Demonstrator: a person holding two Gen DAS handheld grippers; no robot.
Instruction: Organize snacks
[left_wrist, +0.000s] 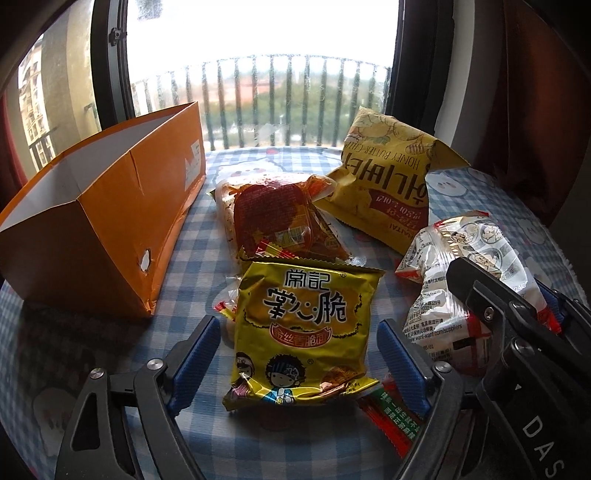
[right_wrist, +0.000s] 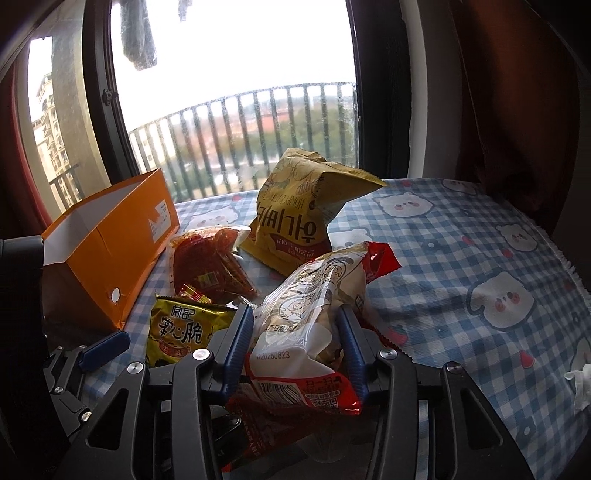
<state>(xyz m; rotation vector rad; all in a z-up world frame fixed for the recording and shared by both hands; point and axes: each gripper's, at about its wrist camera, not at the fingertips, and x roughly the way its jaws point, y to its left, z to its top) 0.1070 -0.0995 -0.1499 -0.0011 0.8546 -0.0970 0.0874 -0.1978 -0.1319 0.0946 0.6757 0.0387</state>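
Meanwhile left fingers (left_wrist: 297, 354) straddle the yellow packet (left_wrist: 303, 332) unclenched, right fingers (right_wrist: 295, 354) clamping the white-red bag (right_wrist: 306, 332).

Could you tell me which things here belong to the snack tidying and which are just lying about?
Belong to the job:
orange box
small yellow noodle packet between the left gripper's pads
white-and-red packet squeezed in the right gripper
red spicy packet
honey butter chips bag

Just lying about:
checked tablecloth
curtain
balcony railing

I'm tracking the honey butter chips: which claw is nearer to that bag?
Right. The right claw, clamping the white-red packet, sits just before the chip bag; the left claw is farther back.
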